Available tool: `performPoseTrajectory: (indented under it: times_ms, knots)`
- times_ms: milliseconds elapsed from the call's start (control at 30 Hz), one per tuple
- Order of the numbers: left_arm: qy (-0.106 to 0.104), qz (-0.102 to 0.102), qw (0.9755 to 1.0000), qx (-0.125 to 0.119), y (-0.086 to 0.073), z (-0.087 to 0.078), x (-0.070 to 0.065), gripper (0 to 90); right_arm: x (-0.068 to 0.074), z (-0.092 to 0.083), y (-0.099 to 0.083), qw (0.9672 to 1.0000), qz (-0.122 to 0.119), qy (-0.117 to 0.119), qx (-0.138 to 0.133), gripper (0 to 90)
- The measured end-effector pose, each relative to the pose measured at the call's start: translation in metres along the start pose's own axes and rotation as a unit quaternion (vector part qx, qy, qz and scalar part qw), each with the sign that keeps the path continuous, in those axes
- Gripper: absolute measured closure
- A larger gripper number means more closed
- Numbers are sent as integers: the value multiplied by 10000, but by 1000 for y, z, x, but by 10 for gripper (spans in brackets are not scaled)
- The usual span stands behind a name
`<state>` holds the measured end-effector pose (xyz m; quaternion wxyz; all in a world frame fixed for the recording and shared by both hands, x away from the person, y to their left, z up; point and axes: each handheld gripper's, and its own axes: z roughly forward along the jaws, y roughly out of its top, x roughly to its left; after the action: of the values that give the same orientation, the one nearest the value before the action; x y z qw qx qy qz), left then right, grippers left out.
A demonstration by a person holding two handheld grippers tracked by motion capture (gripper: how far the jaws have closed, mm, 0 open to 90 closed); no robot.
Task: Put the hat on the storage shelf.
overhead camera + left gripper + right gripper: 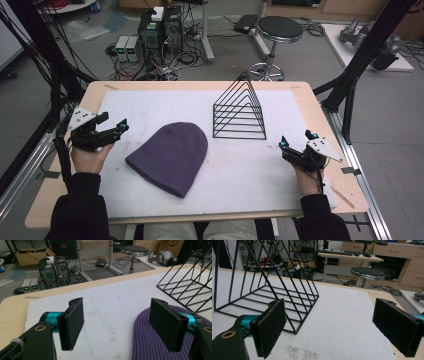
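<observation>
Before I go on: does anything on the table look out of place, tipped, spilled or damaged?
Nothing stands out. The purple beanie lies flat on the white mat, the black wire rack stands upright behind it, and both tools, left and right, are open and empty. The mat only shows faint scuff marks.

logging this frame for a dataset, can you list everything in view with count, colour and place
beanie: one, purple, flat on the mat's middle
wire rack: one, black, standing on the mat behind the beanie, to its right
mat: one, white, covering the table
table: one, light wood
stool: one, black seat, floor beyond the table
computer towers: two, black, floor at the back
left gripper: one, black, open, left of the beanie
right gripper: one, black, open, right of the rack
</observation>
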<state>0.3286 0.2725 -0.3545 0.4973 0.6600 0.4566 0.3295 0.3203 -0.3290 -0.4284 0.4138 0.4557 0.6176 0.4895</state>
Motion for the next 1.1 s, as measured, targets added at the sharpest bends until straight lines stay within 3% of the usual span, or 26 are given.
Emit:
performPoseTrajectory:
  times_ms: [267,400,700,767,800,867,967,1100]
  knots:
    - [-233,85,9992,308,14,18,-3,280,1,0,0,10000,0,15,10,110]
    - [-464,207,9971,568,22,31,-8,278,0,0,0,10000,0,33,-10,110]
    - [-615,416,9936,852,31,50,-14,278,1,0,0,10000,-11,79,9,110]
    - [-791,558,9902,1005,37,58,-17,277,1,0,0,10000,-5,82,14,110]
    - [-791,558,9902,1005,37,58,-17,278,1,0,0,10000,-4,82,17,110]
    - [-921,640,9880,1066,42,63,-20,278,1,0,0,10000,-17,83,22,110]
    - [-1125,883,9814,1284,51,75,-26,277,1,0,0,10000,-21,94,16,110]
    - [-1224,1018,9765,1456,55,89,-31,277,1,0,0,9999,-14,100,14,110]
